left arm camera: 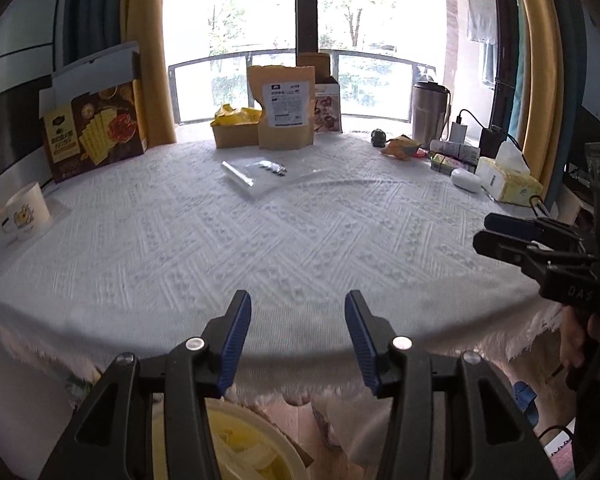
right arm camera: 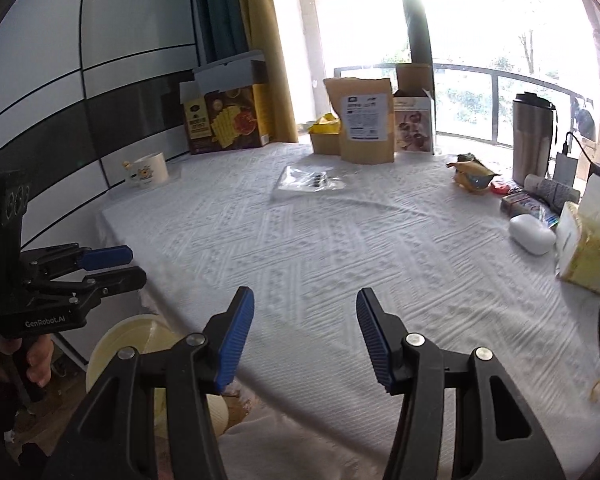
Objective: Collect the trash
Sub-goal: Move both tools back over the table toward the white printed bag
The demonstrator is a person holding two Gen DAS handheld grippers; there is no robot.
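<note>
A clear plastic bag (left arm camera: 260, 176) with small dark items lies flat on the white tablecloth (left arm camera: 260, 248), toward the far middle; it also shows in the right wrist view (right arm camera: 310, 182). A crumpled orange wrapper (left arm camera: 400, 147) lies at the far right, also seen in the right wrist view (right arm camera: 474, 176). A cream waste bin (left arm camera: 240, 440) stands on the floor below the table's near edge, also seen from the right (right arm camera: 140, 344). My left gripper (left arm camera: 298, 340) is open and empty over the near edge. My right gripper (right arm camera: 306, 340) is open and empty above the table's near side.
Along the far edge stand a cracker box (left arm camera: 96, 128), a kraft pouch (left arm camera: 286, 108), a small box with yellow packets (left arm camera: 236, 124) and a steel tumbler (left arm camera: 428, 116). A mug (left arm camera: 24, 212) sits far left. A tissue pack (left arm camera: 508, 180) and white case (left arm camera: 466, 179) sit right.
</note>
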